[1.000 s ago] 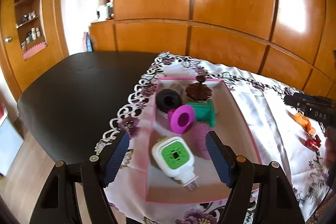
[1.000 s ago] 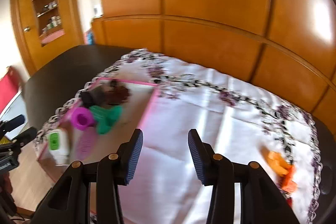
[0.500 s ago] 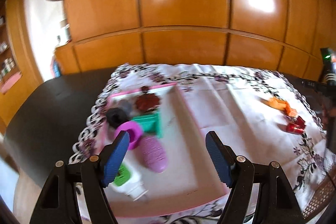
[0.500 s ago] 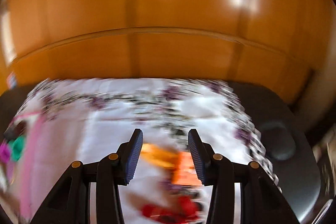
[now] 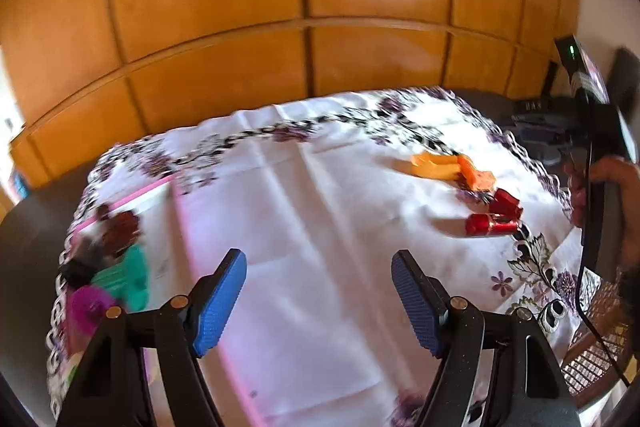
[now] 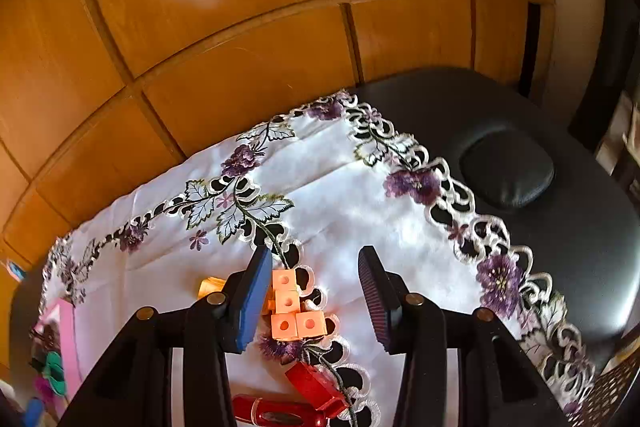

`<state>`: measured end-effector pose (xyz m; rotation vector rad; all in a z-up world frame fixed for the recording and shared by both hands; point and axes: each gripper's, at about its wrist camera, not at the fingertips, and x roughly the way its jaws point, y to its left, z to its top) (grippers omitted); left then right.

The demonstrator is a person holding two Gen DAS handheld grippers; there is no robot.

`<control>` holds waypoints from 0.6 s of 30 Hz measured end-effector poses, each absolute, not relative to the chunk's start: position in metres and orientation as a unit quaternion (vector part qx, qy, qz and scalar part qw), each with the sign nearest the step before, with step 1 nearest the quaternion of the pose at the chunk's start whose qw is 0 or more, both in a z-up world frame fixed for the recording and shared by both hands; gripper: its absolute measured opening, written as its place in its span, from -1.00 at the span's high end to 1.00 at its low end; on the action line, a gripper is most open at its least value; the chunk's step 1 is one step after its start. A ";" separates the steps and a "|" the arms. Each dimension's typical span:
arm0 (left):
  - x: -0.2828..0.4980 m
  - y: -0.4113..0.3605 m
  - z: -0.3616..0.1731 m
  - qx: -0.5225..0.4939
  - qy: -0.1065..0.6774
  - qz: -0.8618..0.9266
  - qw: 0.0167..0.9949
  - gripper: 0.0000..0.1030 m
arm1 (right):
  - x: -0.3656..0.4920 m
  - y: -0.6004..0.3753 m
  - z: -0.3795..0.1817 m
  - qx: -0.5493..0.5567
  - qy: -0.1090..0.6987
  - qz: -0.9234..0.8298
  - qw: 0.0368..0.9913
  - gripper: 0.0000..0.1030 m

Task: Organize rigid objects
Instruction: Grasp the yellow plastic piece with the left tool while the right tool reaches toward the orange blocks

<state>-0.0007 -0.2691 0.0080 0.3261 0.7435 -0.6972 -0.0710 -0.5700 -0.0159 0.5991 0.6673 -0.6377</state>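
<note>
An orange block piece (image 6: 289, 310) made of joined cubes lies on the white embroidered cloth (image 6: 340, 211), just inside my open right gripper (image 6: 310, 301), close to its left finger. A yellow-orange piece (image 6: 211, 286) lies left of it, partly hidden. Two red cylinders (image 6: 304, 393) lie nearer me. In the left wrist view the orange pieces (image 5: 452, 169) and the red cylinders (image 5: 494, 217) lie far right. My left gripper (image 5: 320, 301) is open and empty over bare cloth. The pink tray (image 5: 182, 223) at the left holds a green spool (image 5: 128, 277), a magenta piece and a dark brown item.
The cloth covers a black padded table (image 6: 560, 155) with a round cushion (image 6: 506, 169). Wooden cabinet panels (image 5: 304, 7) stand behind. The right gripper's handle and a hand (image 5: 608, 195) show at the right of the left wrist view.
Both grippers have swung right, away from the tray. The right gripper has come down over the orange block piece. Both stay open.
</note>
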 end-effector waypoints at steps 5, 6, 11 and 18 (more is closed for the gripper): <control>0.006 -0.309 -0.009 0.174 0.382 -0.363 0.832 -0.47 | -0.077 -0.579 -0.020 0.317 0.314 -0.303 0.842 0.13; 0.008 -0.319 -0.012 0.175 0.387 -0.370 0.826 -0.47 | -0.078 -0.580 -0.020 0.321 0.311 -0.302 0.842 0.13; 0.015 -0.349 -0.027 0.178 0.408 -0.387 0.808 -0.47 | -0.084 -0.586 -0.019 0.341 0.299 -0.298 0.840 0.13; 0.032 -0.385 -0.036 0.175 0.422 -0.404 0.793 -0.46 | -0.082 -0.589 -0.023 0.360 0.301 -0.283 0.836 0.13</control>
